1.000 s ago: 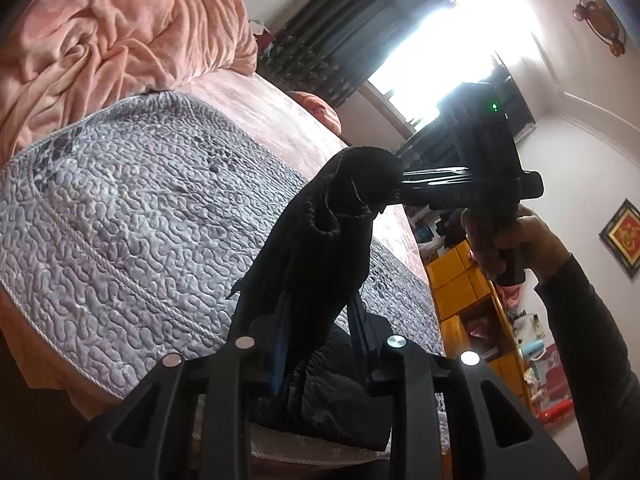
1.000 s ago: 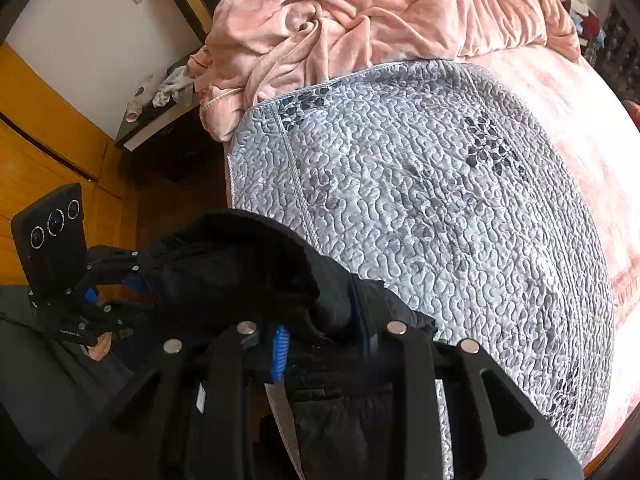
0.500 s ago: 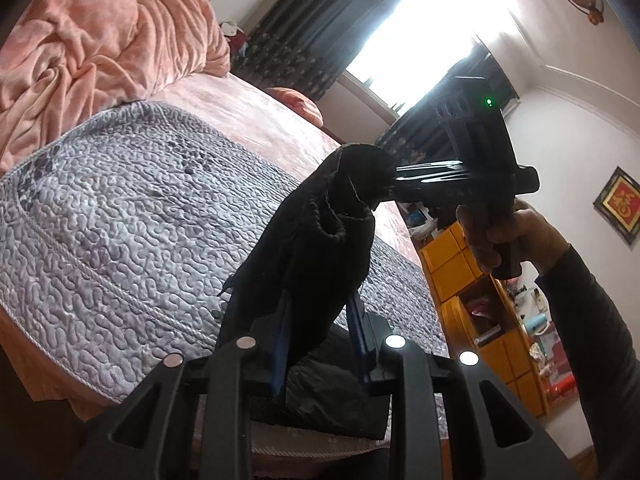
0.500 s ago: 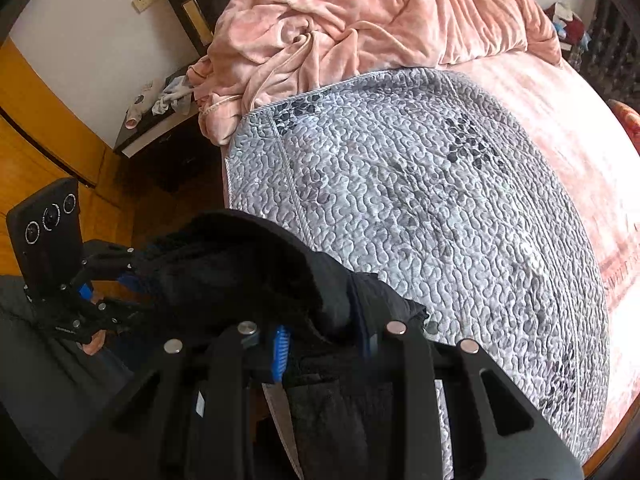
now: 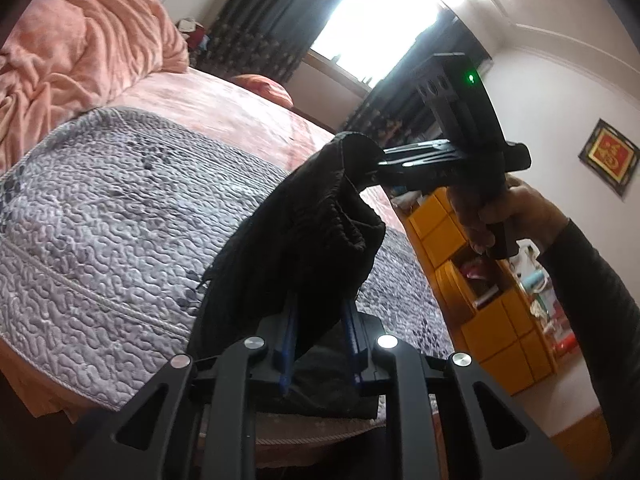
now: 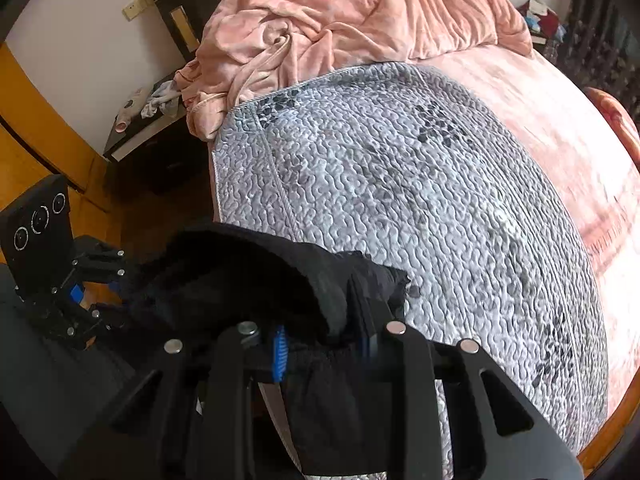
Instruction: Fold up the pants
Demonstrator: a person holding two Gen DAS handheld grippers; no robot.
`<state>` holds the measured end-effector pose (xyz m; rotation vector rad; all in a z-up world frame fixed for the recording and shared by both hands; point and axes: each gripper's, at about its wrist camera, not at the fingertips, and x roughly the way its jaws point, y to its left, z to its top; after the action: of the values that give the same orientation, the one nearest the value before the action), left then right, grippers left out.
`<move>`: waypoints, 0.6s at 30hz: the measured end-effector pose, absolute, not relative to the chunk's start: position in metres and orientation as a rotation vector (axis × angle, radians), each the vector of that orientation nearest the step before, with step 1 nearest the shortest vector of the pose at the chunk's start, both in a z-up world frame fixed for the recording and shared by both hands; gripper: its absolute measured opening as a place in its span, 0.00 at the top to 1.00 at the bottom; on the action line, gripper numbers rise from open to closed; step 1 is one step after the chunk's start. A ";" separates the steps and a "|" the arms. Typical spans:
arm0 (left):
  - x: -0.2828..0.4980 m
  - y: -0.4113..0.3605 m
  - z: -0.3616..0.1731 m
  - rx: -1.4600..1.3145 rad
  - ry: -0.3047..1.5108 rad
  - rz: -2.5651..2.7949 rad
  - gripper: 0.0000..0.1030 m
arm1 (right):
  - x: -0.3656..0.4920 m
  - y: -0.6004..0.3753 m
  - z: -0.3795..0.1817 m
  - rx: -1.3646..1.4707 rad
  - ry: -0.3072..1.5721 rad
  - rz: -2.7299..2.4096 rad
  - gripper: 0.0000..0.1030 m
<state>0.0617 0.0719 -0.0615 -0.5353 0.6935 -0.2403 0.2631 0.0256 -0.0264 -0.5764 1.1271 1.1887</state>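
2 grippers clamp the black pants (image 5: 312,232) above the gray quilt (image 6: 400,200): the left gripper (image 5: 320,320), jaws just closing further, and the right gripper (image 6: 324,344). Bunched cloth hides the fingertips, and the legs drop out of sight.

Black pants (image 5: 304,240), plain and unpatterned, pinched in black grippers with blue pads (image 6: 279,354). Grey-lilac quilted bedspread (image 6: 400,200), stitched in wavy squiggles with darker leaf-like patches. Salmon-pink blanket (image 6: 340,20), mottled pink sheet (image 5: 240,108). Yellow-orange cabinet (image 5: 500,320). Red-and-gold picture (image 5: 608,156), dark frame.
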 end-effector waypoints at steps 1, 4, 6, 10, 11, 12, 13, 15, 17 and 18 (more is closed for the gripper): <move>0.063 0.066 -0.063 -0.527 0.700 -0.248 0.80 | 0.263 0.019 -0.028 -0.568 1.128 1.186 0.75; 0.065 0.053 -0.066 -0.510 0.715 -0.264 0.80 | 0.262 0.004 -0.033 -0.548 1.133 1.179 0.75; 0.066 0.045 -0.067 -0.500 0.725 -0.272 0.80 | 0.261 -0.005 -0.036 -0.539 1.136 1.172 0.75; 0.069 0.028 -0.071 -0.476 0.745 -0.293 0.80 | 0.261 -0.024 -0.042 -0.517 1.143 1.159 0.75; 0.070 0.025 -0.071 -0.471 0.749 -0.297 0.80 | 0.262 -0.030 -0.044 -0.508 1.145 1.154 0.75; 0.071 0.021 -0.072 -0.467 0.753 -0.303 0.80 | 0.262 -0.033 -0.045 -0.503 1.146 1.151 0.75; 0.072 0.017 -0.073 -0.462 0.760 -0.310 0.80 | 0.262 -0.039 -0.047 -0.497 1.148 1.146 0.76; 0.076 0.006 -0.077 -0.449 0.777 -0.328 0.80 | 0.263 -0.048 -0.050 -0.486 1.151 1.139 0.76; 0.079 -0.006 -0.082 -0.434 0.795 -0.345 0.80 | 0.263 -0.059 -0.055 -0.471 1.156 1.130 0.76; 0.080 -0.010 -0.084 -0.429 0.802 -0.351 0.80 | 0.263 -0.063 -0.056 -0.465 1.158 1.126 0.76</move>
<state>0.0800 -0.0102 -0.0843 -0.4292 0.8022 -0.3515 0.2625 -0.0626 -0.0565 -0.4655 1.1577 1.1260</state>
